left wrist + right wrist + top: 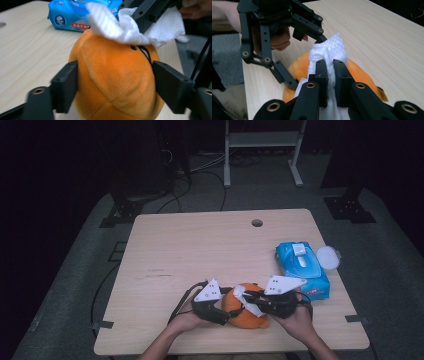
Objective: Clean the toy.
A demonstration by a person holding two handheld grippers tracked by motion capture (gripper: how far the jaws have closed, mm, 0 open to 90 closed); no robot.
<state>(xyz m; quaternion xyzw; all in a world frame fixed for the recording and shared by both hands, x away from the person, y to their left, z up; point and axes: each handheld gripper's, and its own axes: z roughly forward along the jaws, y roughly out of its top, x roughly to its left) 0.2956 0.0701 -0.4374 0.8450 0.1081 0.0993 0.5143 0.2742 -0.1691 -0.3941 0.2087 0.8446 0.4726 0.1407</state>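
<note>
An orange plush toy (248,316) lies near the table's front edge, between both hands. My left gripper (115,75) clasps the plush (115,85) from both sides, its pads pressing into the fabric. A white wet wipe (112,25) is draped over the top of the plush. My right gripper (330,65) is shut on a bunched fold of this wipe (329,48), pressing it against the toy (359,75). In the high view the left gripper (227,312) comes from the left and the right gripper (252,301) from the right.
A blue pack of wet wipes (302,267) lies on the table to the right of the toy, its round white lid (328,257) flipped open beside it. A small cable hole (257,223) sits near the table's far edge. Bare tabletop (200,245) stretches to the left and back.
</note>
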